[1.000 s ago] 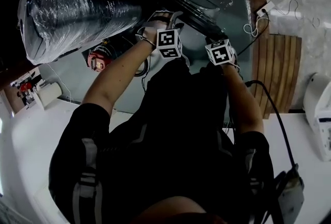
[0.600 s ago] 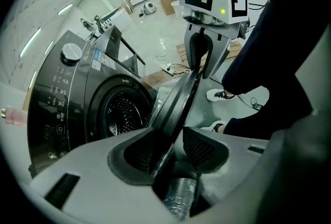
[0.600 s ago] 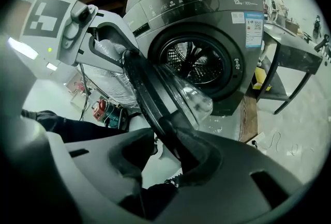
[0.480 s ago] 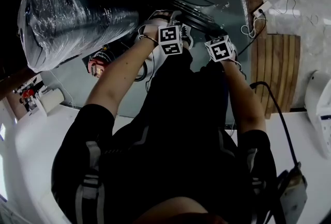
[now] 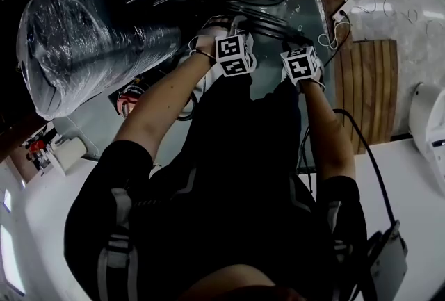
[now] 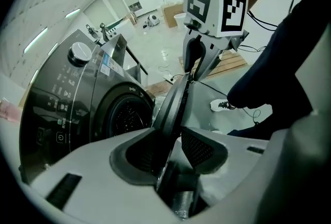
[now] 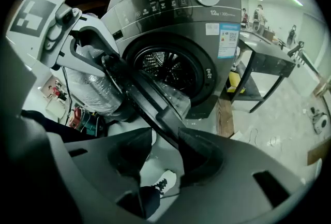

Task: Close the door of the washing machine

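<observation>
So here's where I'm at. The dark grey front-loading washing machine [image 7: 176,16] is the big thing in shot, drum wide open. A bulky plastic-wrapped bundle [image 5: 90,42] sits off to its side, out of my way.

The round, dark-rimmed door with the clear bowl [image 7: 150,99] is swung out from the opening, roughly half open by my guess. Its free edge points back toward me, and I've got both tools on that rim.

The left tongs [image 6: 173,148] have just been closing. The rim runs right between the pads, and they look pressed onto it from both sides, so I'm calling that a pinch. The right tongs [image 7: 165,150] have just been opening. The rim passes between them too, but there's daylight next to it, so they're spread and only straddling it.

Step-wise, I reckon this is mid-swing: the door's in hand but nowhere near the latch. Next move, as I see it, is pushing the rim in an arc toward the drum opening. Then let go before the pads get caught between door and front panel, and finish with a firm press so the catch clicks.
</observation>
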A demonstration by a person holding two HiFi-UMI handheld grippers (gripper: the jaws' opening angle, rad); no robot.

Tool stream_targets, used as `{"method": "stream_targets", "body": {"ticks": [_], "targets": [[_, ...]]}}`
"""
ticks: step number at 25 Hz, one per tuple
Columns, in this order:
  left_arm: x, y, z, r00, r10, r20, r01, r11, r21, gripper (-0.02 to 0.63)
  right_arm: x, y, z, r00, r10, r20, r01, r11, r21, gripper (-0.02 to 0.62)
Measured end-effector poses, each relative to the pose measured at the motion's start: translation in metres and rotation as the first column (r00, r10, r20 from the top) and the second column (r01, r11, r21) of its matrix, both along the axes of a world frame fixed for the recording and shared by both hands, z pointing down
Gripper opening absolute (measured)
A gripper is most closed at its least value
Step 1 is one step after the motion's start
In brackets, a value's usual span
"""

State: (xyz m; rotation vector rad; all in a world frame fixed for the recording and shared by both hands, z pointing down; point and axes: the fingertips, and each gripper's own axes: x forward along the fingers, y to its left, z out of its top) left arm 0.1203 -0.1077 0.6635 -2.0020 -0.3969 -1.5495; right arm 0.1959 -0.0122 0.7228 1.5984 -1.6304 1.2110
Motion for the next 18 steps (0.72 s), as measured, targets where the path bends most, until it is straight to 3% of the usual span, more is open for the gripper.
{"method": "stream_targets", "body": {"ticks": [6,18], "targets": [[0.015,-0.015,-0.002,0.999,-0.033,-0.037,0.033,0.999,-0.014,0.160,0.030,-0.001,0.004,0.973,0.231,0.007,-0.231,0.973,0.003,0.159],[0.040,-0.038,-0.005,0.991,-0.100,-0.089,0.098,0.995,-0.028,0.153,0.053,-0.039,0.013,0.925,0.376,0.054,-0.379,0.925,0.043,0.093]]}}
